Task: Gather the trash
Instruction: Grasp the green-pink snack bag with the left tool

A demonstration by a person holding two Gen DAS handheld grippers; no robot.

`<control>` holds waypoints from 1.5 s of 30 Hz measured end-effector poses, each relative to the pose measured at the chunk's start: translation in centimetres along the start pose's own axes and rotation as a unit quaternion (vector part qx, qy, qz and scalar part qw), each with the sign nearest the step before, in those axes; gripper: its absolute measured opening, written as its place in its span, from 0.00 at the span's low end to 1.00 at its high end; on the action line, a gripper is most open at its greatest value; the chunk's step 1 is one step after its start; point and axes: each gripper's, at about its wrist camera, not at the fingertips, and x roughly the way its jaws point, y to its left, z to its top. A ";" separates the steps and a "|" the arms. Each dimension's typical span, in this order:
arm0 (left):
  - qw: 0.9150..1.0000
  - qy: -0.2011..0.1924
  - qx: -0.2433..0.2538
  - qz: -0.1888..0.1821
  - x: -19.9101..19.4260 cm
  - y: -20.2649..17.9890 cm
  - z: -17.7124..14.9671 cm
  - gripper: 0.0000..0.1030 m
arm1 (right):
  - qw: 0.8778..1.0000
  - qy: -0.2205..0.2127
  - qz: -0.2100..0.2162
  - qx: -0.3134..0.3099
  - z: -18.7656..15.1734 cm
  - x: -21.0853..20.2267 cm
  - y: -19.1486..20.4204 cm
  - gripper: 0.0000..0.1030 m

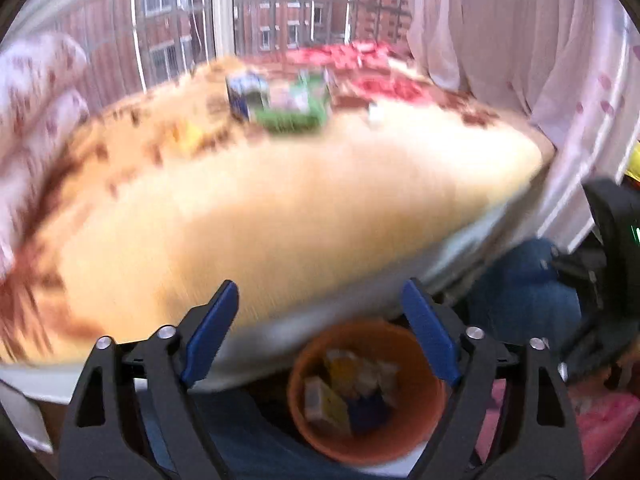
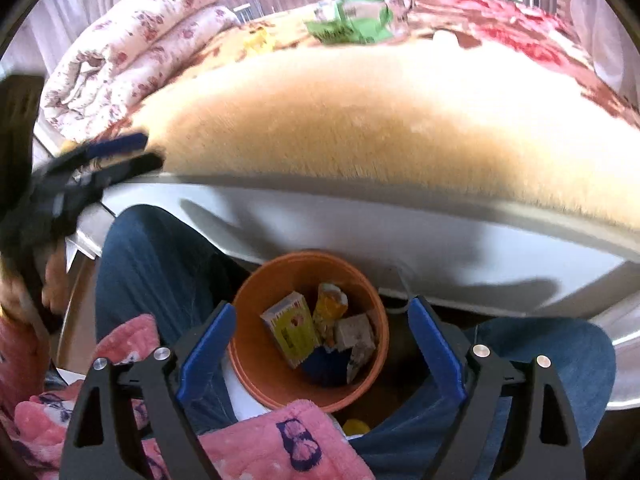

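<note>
Toward the bed's (image 2: 360,128) far edge lies a green wrapper (image 2: 352,20): light, crinkly, slippery; pinch a flat edge. Both the left hand-held gripper (image 1: 320,328) and the right hand-held gripper (image 2: 320,340) gape empty above the orange bin (image 2: 256,368).

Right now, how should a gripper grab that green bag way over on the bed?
Take the green bag by its crumpled near edge, coming in from the bin side and down from above. It appears to lie flat and crinkled on the blanket, so a raised fold looks the easiest part to pinch. Both grippers are open and empty.
</note>
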 end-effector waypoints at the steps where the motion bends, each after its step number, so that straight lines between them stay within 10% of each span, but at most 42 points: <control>1: 1.000 -0.008 0.001 0.004 0.0 0.2 1.4 0.82 | 1.000 -0.005 0.000 -0.002 0.1 -0.3 0.1 0.84; 9: 1.000 -0.018 0.005 0.009 4.6 2.0 12.1 0.83 | 1.000 -0.017 0.014 -0.013 0.2 -1.3 1.0 0.84; 21: 0.993 0.087 0.036 0.065 18.5 0.9 20.7 0.82 | 0.999 -0.018 0.028 0.005 -0.4 -1.3 0.3 0.84; 25: 0.991 0.118 0.027 0.061 20.7 1.2 20.0 0.40 | 0.999 -0.020 0.023 0.020 -0.7 -1.6 -0.7 0.84; 32: 0.995 0.095 0.000 0.011 17.8 2.5 19.0 0.14 | 0.999 -0.024 0.025 0.025 -1.0 -1.6 -0.7 0.84; 45: 0.998 -0.010 -0.018 -0.057 4.5 6.1 14.9 0.12 | 0.999 -0.030 0.029 0.014 -0.8 -1.7 -0.2 0.84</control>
